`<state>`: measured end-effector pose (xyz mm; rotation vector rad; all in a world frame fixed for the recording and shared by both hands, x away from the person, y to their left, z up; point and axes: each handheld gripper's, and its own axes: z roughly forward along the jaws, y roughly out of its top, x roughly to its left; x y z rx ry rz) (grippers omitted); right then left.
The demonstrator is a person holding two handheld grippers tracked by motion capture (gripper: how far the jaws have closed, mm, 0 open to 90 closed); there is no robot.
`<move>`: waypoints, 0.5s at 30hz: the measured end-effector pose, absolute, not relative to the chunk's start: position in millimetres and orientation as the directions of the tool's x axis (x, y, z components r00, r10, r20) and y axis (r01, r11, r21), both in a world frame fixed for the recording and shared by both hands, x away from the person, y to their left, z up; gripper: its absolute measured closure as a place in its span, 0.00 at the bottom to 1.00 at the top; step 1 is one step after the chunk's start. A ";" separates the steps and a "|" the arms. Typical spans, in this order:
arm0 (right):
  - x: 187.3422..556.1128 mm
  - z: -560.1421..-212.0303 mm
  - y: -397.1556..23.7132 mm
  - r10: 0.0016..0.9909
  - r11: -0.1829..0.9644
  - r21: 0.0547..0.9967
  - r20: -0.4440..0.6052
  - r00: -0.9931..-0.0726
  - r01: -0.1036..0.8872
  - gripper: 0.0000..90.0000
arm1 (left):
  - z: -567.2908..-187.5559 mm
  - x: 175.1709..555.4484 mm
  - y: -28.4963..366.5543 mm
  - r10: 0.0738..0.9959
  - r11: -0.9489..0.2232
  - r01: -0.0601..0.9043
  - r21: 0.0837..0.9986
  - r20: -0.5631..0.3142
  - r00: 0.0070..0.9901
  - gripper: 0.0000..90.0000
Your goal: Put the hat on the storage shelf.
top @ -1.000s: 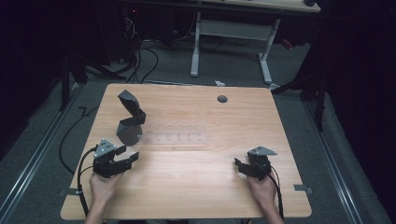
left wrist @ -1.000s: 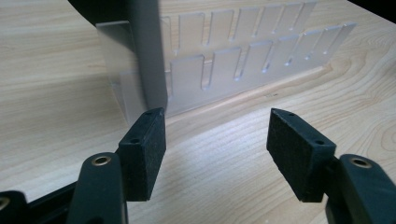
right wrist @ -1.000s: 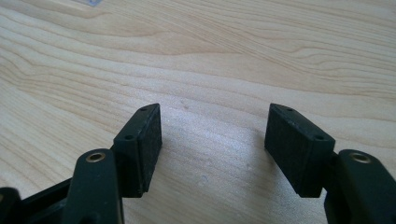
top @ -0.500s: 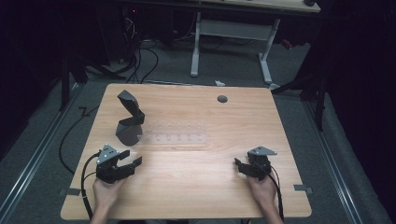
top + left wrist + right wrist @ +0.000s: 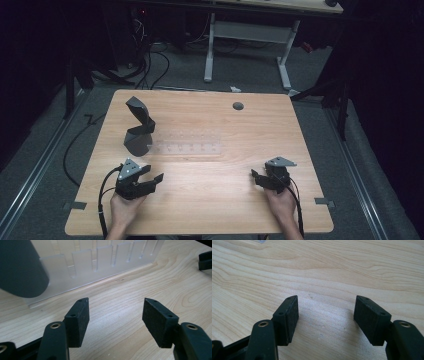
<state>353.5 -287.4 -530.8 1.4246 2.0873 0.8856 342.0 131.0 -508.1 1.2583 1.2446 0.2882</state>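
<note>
A clear plastic rack (image 5: 187, 148) with a row of slots lies flat mid-table; in the left gripper view this rack (image 5: 100, 265) stands just beyond my jaws. At its left end rests a dark grey angular object (image 5: 138, 127), which looms blurred at the top left as the grey object (image 5: 20, 267). My left gripper (image 5: 152, 173) is held near the front left of the table, open with nothing between its pads (image 5: 116, 315). My right gripper (image 5: 255, 178) sits at the front right, open over bare wood (image 5: 327, 315).
The wooden table (image 5: 210, 200) has a round grommet hole (image 5: 238, 106) near its far edge. Cables trail from both grippers over the front edge. A white-legged desk (image 5: 247, 35) stands on the floor beyond. The right gripper's tip (image 5: 205, 260) shows at the left gripper view's upper right.
My left gripper has drawn back toward the table's front edge and shifted slightly right. The right gripper has stayed where it was.
</note>
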 end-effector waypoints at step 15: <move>353.4 -530.8 -287.2 0.934 0.256 0.726 -0.016 -0.357 0.638 0.41 | -528.8 349.7 107.2 0.764 0.287 0.499 0.818 -0.510 0.396 0.44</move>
